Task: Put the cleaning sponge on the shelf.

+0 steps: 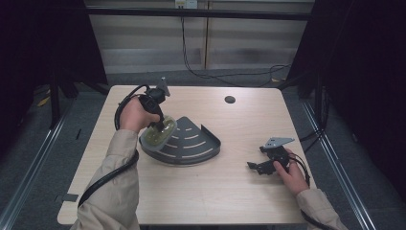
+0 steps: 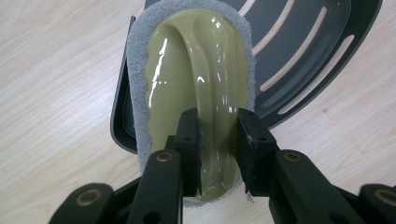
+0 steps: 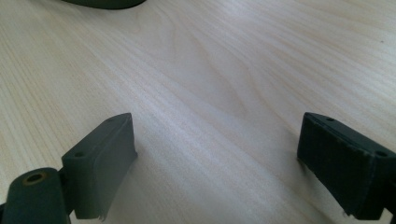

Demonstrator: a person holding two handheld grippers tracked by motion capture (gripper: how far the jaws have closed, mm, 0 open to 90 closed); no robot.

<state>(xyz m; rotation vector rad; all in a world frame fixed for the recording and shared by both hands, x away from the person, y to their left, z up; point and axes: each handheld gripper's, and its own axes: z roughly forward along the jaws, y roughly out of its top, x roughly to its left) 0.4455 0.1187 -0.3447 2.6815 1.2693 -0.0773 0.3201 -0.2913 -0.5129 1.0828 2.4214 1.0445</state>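
A pale wood table (image 1: 201,191) is standing among dark curtains and floor rails. The left gripper (image 2: 218,140) is pinching the handle of a green scrubber (image 2: 196,70) – resting over the grey slotted tray (image 1: 194,141). The right gripper (image 3: 217,163) is lying wide-jawed – gripping nothing.

Scrubber (image 1: 160,133) on rack's (image 1: 196,143) left edge, table (image 1: 215,191) centre.

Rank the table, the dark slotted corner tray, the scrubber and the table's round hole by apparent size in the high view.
1. table
2. dark slotted corner tray
3. scrubber, gripped by the left gripper
4. round hole
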